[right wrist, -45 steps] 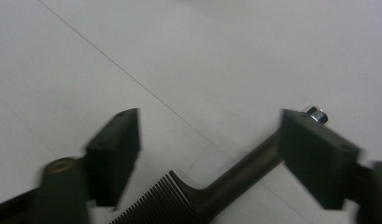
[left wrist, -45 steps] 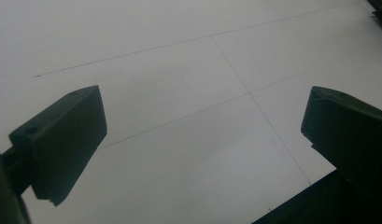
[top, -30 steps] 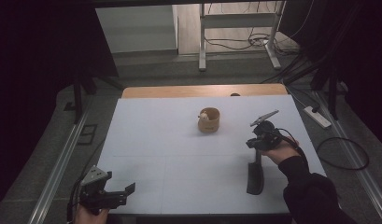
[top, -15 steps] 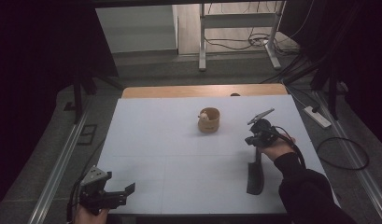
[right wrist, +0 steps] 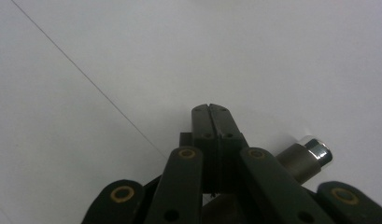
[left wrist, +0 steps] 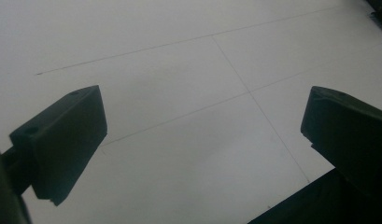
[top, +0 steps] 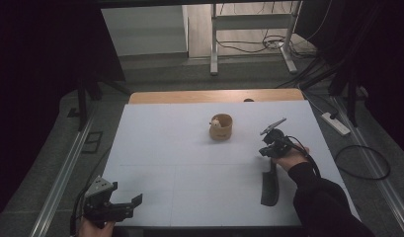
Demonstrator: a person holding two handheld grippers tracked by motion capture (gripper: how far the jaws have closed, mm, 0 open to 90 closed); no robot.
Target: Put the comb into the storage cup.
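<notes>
Two grippers are out: the right gripper (top: 268, 143) has its jaws pressed together, empty, near the small wooden cup (top: 221, 127). The left gripper (top: 121, 207) gapes idle; nothing looks lifted yet.

1. Long black tool (top: 269, 186): lies flat on the white table (top: 189, 163), near the front right edge, lengthwise front to back, its far end just under the person's right hand (top: 287, 159).
2. In the right gripper view, a metal cylinder end (right wrist: 306, 157) shows just beside the jaws.
</notes>
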